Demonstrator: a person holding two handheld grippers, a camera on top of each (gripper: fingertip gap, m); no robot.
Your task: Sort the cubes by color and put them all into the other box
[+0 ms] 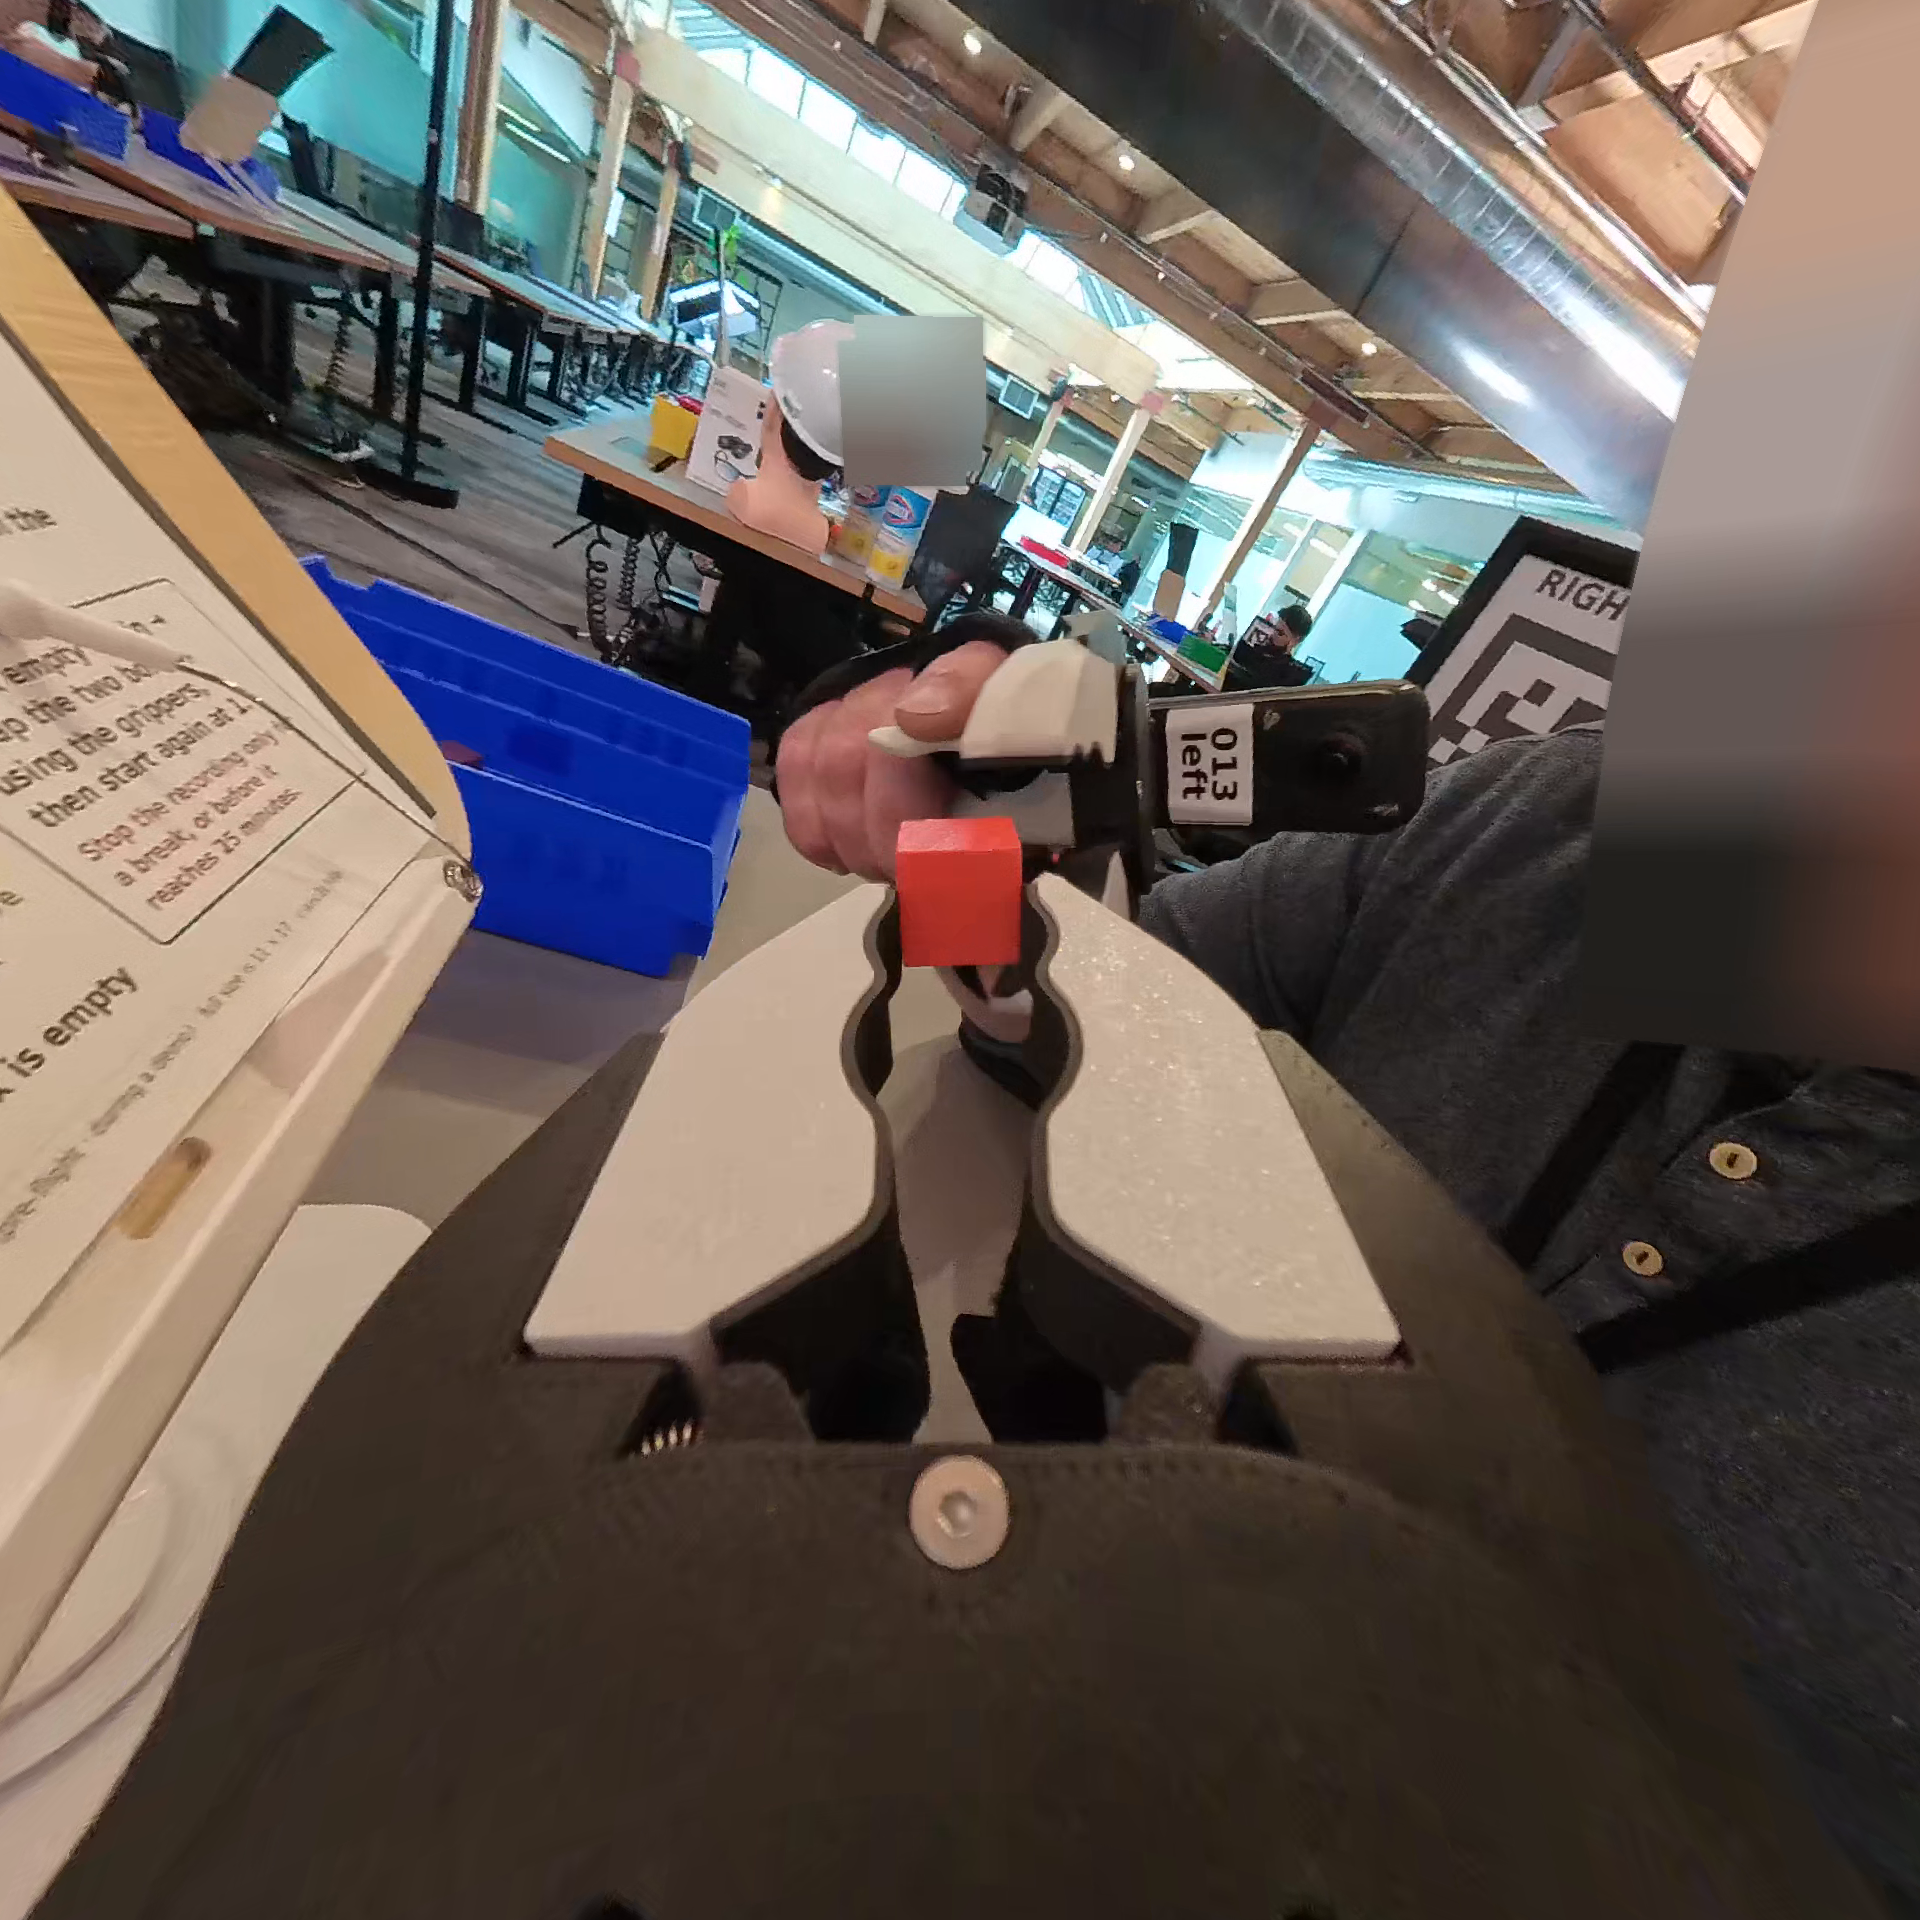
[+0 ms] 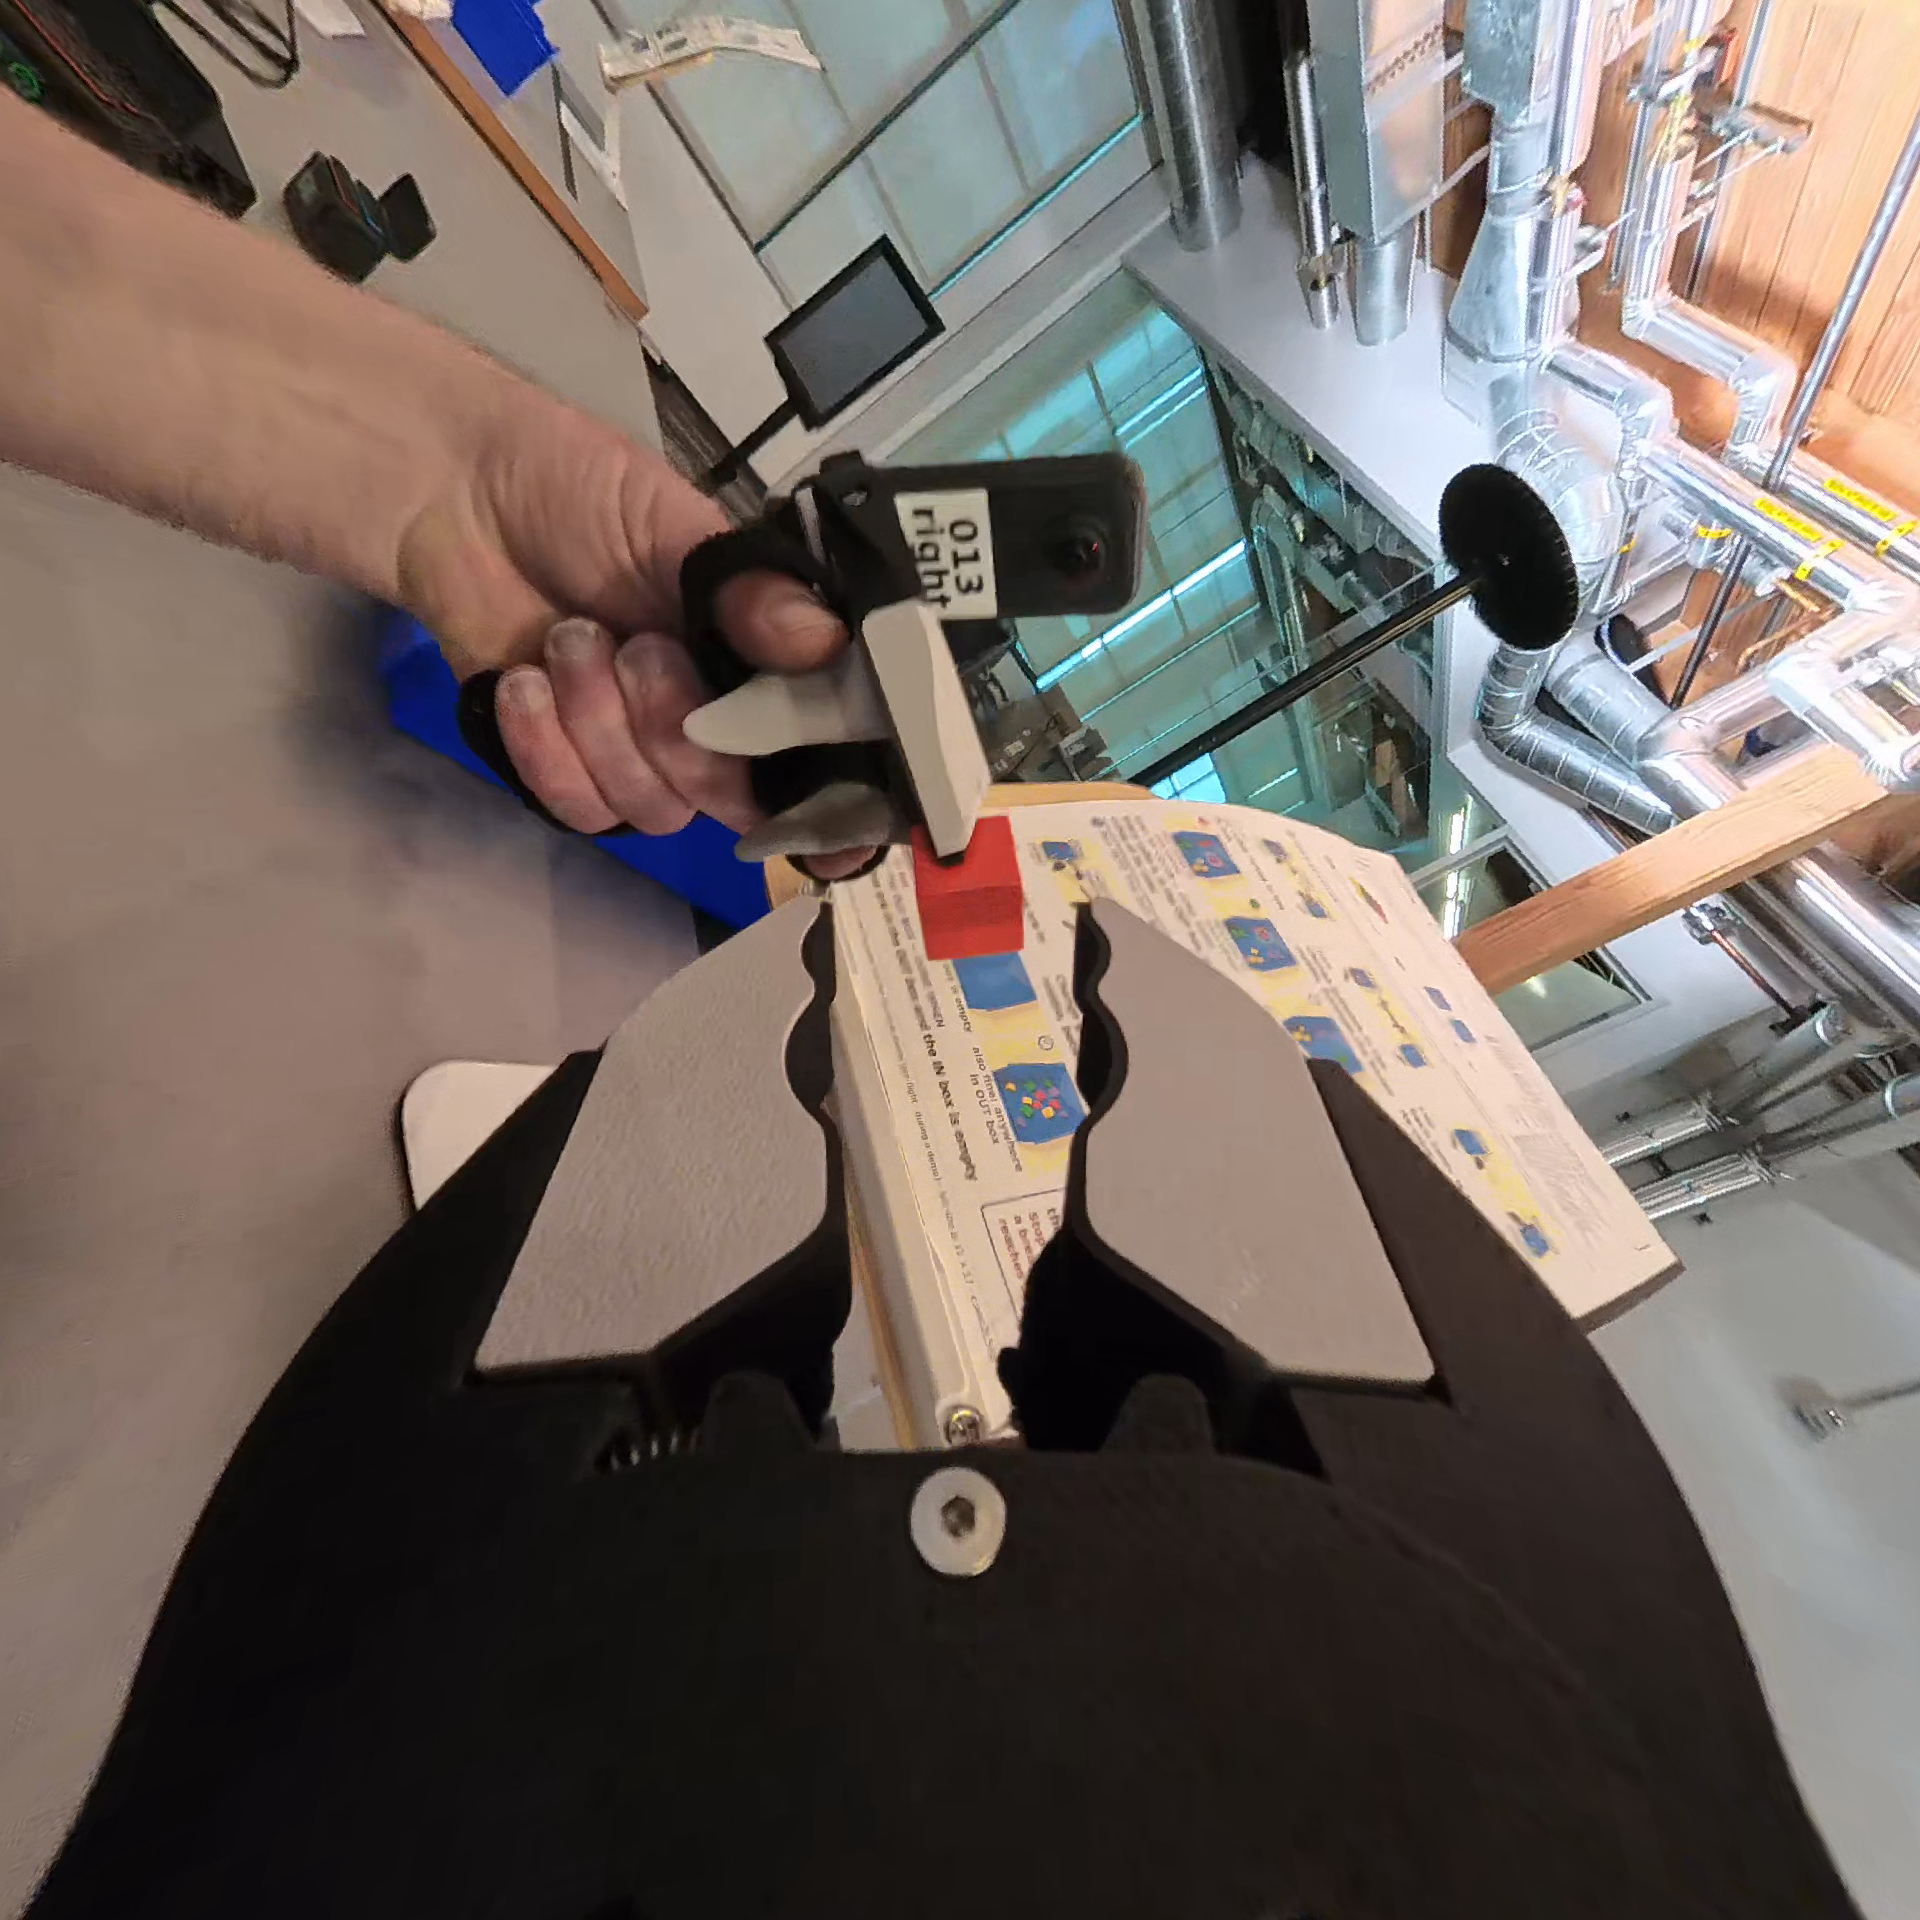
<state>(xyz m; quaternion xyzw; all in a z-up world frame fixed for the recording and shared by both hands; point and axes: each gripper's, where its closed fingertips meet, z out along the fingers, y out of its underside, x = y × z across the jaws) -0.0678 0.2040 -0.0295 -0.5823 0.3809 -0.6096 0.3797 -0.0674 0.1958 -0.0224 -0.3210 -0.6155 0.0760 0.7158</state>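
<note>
**Red cube held aloft between two grippers**

The cube (image 1: 957, 894) sits clamped in the left gripper (image 1: 961, 914), pads pressed on both sides, above the table. The right gripper (image 2: 951, 925) faces it, jaws wide and bare. A blue box (image 1: 582, 790) lies beyond.

Print was present, wording withheld: a white sticker (image 1: 1210, 764) on a black camera housing (image 1: 1340, 753), a second sticker (image 2: 951, 561) likewise, a printed instruction sheet (image 1: 156, 810), and a captioned black-and-white marker board (image 1: 1538, 665).
</note>
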